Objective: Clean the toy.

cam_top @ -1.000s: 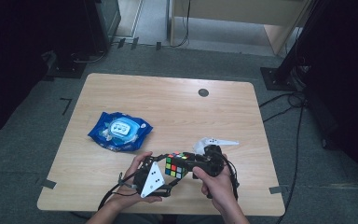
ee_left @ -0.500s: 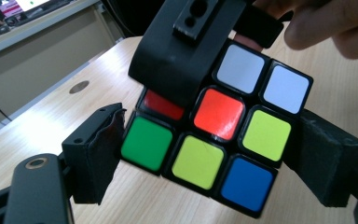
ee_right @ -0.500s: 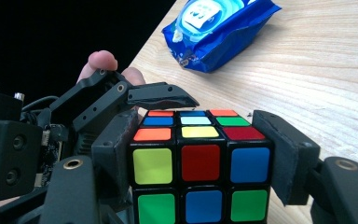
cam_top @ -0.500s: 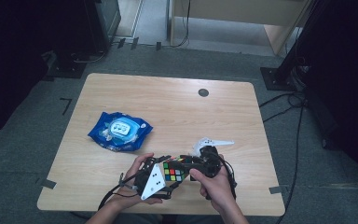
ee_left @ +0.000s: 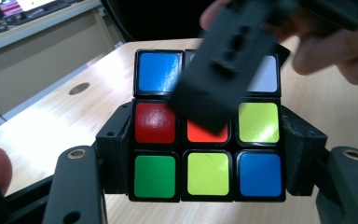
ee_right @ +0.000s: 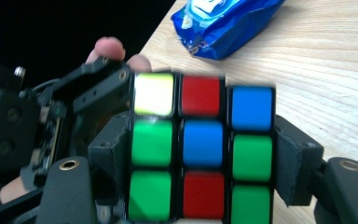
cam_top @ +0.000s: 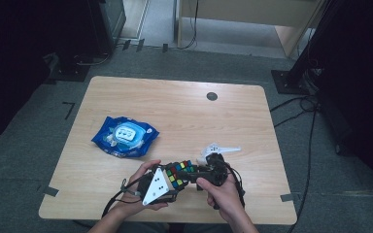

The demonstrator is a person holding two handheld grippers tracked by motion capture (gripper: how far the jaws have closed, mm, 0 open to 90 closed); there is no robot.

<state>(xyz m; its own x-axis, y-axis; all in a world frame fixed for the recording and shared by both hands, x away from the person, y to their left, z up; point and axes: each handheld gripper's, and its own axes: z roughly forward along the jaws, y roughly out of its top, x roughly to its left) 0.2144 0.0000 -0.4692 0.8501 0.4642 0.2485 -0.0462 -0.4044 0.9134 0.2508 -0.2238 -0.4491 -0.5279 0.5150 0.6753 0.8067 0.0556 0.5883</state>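
**Cube clamped between both grippers at the table's near edge**

The cube (cam_top: 179,174) sits at about 6 o'clock on the table (cam_top: 184,111), lifted just off the wood between the person's two hands. The left gripper (ee_left: 207,140) has just been closing, and its pads now press the cube's two sides. The right gripper (ee_right: 200,158) clamps the cube as well, one pad on each flank; one of its jaws crosses the cube's upper rows in the left gripper view. The cube's edges look slightly blurred in the right gripper view, so whether a layer is turned is hard to say. A blue pack (cam_top: 125,136) lies at 10 o'clock from the cube, well apart. A white tool (cam_top: 217,150) lies at 2 o'clock, near the right hand (cam_top: 225,195).
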